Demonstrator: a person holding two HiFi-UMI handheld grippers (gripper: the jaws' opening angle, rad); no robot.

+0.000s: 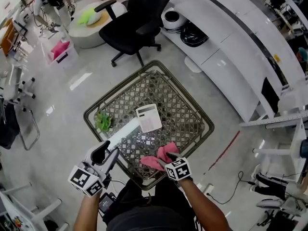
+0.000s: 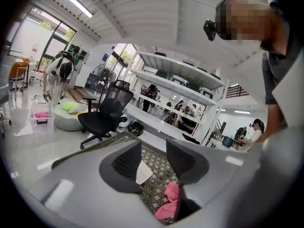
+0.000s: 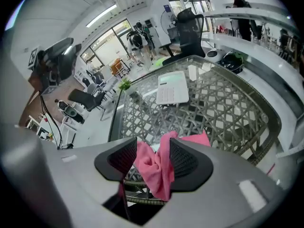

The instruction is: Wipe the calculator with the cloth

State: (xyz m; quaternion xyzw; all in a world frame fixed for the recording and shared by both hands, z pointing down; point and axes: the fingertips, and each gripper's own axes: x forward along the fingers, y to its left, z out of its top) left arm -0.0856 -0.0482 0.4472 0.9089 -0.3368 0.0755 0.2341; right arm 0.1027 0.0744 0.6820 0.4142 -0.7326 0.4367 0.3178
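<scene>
On the lattice table, noted white calculator at centre, pink cloth bunched near front edge. Found right gripper jaws apart astride the cloth; left gripper jaws apart, empty.

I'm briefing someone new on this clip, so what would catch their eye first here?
A bright pink cloth lies bunched at the near edge of the lattice table, between the open fingers of the right gripper. A white calculator sits at the table's middle, apart from it.
</scene>
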